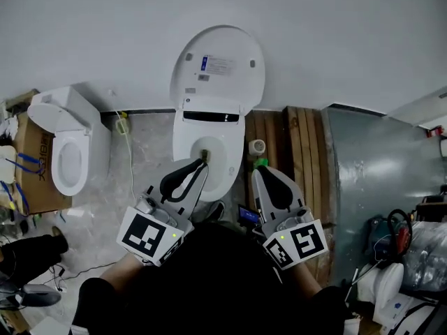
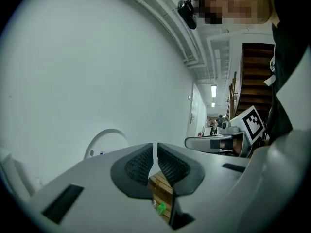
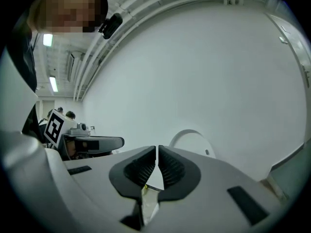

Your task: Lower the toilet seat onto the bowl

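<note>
Spare toilet far left, no part of this. Centre: toilet seat upright against the wall, above the open bowl. Left gripper closed on nothing, well short of the seat; right gripper beside it, likewise closed and empty. Probably rigid, light, hinged plastic, apt to slam: best hooked at the top edge, eased down. Visible from head view only: bowl, hinge. From gripper views only: pads meeting, far corridor.

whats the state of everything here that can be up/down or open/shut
toilet seat: raised, upright at the wall, not on the bowl
bowl: uncovered
left tool: shut, empty
right tool: shut, empty
second toilet at left: bowl uncovered
</note>
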The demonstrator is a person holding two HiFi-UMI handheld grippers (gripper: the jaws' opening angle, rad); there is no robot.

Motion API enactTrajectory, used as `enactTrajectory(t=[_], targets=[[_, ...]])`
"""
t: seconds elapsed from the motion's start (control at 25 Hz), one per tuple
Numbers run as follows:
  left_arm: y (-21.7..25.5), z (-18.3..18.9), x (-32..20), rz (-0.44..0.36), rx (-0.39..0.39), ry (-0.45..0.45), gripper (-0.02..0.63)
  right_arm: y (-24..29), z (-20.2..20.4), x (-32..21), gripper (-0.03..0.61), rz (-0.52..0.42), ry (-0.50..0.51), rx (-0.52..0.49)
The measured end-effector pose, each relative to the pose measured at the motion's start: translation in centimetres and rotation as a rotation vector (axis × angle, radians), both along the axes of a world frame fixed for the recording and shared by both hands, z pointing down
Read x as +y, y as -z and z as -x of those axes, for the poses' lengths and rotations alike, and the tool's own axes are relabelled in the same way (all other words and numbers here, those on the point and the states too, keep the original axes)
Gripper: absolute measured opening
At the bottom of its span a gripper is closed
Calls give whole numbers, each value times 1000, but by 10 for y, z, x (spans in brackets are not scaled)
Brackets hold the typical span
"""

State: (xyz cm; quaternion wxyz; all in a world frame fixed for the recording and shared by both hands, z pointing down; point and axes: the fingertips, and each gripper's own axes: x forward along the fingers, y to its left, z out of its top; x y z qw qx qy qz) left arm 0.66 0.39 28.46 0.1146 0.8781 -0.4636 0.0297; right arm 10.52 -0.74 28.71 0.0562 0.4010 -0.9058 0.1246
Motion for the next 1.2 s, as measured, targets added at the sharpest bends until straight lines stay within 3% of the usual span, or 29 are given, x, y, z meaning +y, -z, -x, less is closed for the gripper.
enactTrajectory(t=[0.48,1.2], targets=[[11,-7,1,-17,-5,-21,41,16,4,7,41,-49,11,-9],[16,17,5,-28,-6,14,41,21,28,10,41,-68,45,-2]])
